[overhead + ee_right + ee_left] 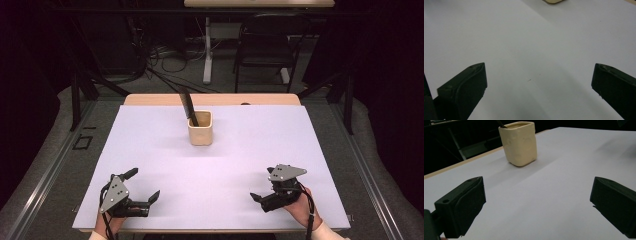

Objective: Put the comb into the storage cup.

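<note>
- Resting low at the near left of the white table (225, 150): left gripper (143, 186), held in a hand (107, 225) coming in from the bottom edge, grey three-cornered plate on top, jaws spreading wide and holding nothing.
- Pointing forward and rightward toward the middle of the table, one jaw reaching up-left, the other out to the right.
- Sitting at the near right: right gripper (263, 189), gripped by the other hand (300, 210), a pale sleeve showing at the wrist, cable trailing back toward the person.
- Gaping wide too in the right gripper view (539, 82), bare white surface lying between the jaws.
- Standing upright well beyond both grippers, in the far middle of the table: cream cup (200, 128), squarish with rounded corners and a slightly dimpled wall.
- Leaning out of the cup toward the far left: a dark slim comb-like tool (188, 107), its lower end hiding inside.
- Appearing ahead and left of centre in the left gripper view: the same cup (519, 143), well apart from the jaws.
</note>
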`<move>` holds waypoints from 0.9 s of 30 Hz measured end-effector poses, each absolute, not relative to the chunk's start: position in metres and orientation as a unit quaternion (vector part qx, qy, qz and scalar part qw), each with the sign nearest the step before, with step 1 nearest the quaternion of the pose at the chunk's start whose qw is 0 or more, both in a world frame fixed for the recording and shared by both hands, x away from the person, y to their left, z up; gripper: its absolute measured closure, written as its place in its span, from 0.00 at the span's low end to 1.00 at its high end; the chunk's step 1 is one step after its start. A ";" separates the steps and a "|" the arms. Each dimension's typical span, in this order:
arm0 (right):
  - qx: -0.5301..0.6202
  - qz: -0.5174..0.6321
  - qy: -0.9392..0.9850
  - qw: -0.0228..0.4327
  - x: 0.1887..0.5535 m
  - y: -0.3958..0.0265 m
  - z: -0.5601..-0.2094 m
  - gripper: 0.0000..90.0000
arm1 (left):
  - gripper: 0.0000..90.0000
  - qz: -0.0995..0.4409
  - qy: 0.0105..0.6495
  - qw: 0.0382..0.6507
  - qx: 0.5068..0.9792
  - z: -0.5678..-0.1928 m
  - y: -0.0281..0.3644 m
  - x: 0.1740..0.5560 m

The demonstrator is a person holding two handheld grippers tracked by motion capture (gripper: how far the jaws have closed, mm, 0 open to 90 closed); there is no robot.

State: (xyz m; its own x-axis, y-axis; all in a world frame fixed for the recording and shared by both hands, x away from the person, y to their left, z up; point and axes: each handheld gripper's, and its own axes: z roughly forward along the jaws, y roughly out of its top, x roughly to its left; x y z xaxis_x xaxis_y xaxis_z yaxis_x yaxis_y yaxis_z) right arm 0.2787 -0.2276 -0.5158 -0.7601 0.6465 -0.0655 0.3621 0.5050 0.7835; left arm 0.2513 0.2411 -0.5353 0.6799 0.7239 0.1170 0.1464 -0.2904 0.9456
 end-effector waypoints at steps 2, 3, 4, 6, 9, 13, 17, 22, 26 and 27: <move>0.298 0.400 0.848 0.179 0.277 -0.229 -0.517 0.00 | 0.00 0.278 0.288 0.520 0.755 -0.535 0.241 0.251; 0.298 0.400 0.848 0.181 0.276 -0.230 -0.517 0.00 | 0.00 0.277 0.288 0.520 0.755 -0.535 0.241 0.252; 0.298 0.401 0.847 0.182 0.276 -0.231 -0.517 0.00 | 0.00 0.277 0.288 0.520 0.755 -0.535 0.241 0.252; 0.299 0.402 0.846 0.184 0.274 -0.232 -0.518 0.00 | 0.00 0.277 0.288 0.519 0.755 -0.535 0.241 0.252; 0.301 0.407 0.841 0.193 0.270 -0.235 -0.518 0.00 | 0.00 0.277 0.289 0.520 0.755 -0.535 0.241 0.252; 0.301 0.408 0.840 0.195 0.267 -0.238 -0.519 0.00 | 0.00 0.278 0.288 0.518 0.756 -0.535 0.241 0.252; 0.300 0.410 0.839 0.195 0.264 -0.240 -0.519 0.00 | 0.00 0.277 0.289 0.519 0.756 -0.536 0.241 0.252; 0.299 0.420 0.833 0.201 0.261 -0.244 -0.521 0.00 | 0.00 0.276 0.289 0.518 0.757 -0.536 0.240 0.252; 0.297 0.421 0.833 0.201 0.258 -0.246 -0.524 0.00 | 0.00 0.276 0.289 0.518 0.756 -0.536 0.240 0.252; 0.296 0.421 0.833 0.202 0.257 -0.246 -0.524 0.00 | 0.00 0.276 0.289 0.519 0.756 -0.536 0.240 0.252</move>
